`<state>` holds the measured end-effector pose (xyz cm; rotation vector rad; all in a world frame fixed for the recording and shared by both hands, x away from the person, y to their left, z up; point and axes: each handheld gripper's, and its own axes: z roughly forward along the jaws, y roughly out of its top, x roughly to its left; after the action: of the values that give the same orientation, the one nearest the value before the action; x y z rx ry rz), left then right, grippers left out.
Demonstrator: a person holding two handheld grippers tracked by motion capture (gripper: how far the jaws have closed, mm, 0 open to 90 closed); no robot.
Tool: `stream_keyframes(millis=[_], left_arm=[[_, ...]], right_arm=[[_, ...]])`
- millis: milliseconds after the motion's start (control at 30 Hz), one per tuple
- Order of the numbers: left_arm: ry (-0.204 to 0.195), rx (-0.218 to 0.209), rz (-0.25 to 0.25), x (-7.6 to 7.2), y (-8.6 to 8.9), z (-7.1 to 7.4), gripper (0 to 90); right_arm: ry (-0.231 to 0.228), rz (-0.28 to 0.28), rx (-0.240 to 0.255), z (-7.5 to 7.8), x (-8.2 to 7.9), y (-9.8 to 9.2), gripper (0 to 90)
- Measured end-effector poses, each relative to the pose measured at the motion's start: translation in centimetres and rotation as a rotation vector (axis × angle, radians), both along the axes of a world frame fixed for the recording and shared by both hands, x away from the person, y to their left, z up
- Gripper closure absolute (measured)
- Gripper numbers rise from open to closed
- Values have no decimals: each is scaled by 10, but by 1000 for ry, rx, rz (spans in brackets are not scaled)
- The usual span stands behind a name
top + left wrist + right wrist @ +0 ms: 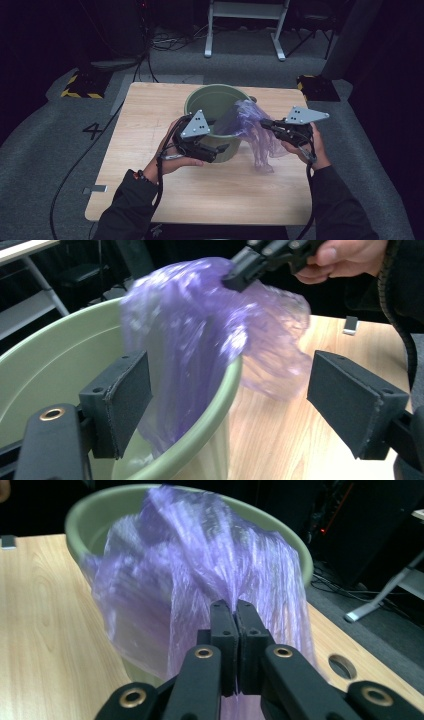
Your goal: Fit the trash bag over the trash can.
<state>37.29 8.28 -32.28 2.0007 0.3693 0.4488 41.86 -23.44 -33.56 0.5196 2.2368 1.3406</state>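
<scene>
right gripper [235, 611]: jaws closed, purple bag pinched
purple bag [200, 575]: draped over bucket rim
green bucket [292, 542]: stood on wooden table [45, 630]

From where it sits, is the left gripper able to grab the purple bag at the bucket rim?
Probably yes. The left gripper is open, its fingers straddling the bucket rim where the purple bag drapes over. The right gripper pinches the bag higher up, clear of that spot.

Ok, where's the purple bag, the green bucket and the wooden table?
purple bag [200, 570]: right gripper view, its crinkled middle.
green bucket [212, 100]: high view, its inner wall.
wooden table [210, 190]: high view, bare top near the front.
</scene>
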Motion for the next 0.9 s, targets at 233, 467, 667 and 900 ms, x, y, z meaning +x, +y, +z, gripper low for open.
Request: stream_keyframes(millis=[233,467,667,900], left_arm=[[-8,23,-28,0,-18,4,176],[-12,63,15,3,-32,4,437],[10,120,42,10,-36,1,738],[18,120,28,14,-34,0,896]], right_arm=[[-7,20,-77,15,5,31,866],[0,39,-89,23,7,45,833],[18,31,-85,22,7,42,738],[35,5,-56,23,4,28,500]])
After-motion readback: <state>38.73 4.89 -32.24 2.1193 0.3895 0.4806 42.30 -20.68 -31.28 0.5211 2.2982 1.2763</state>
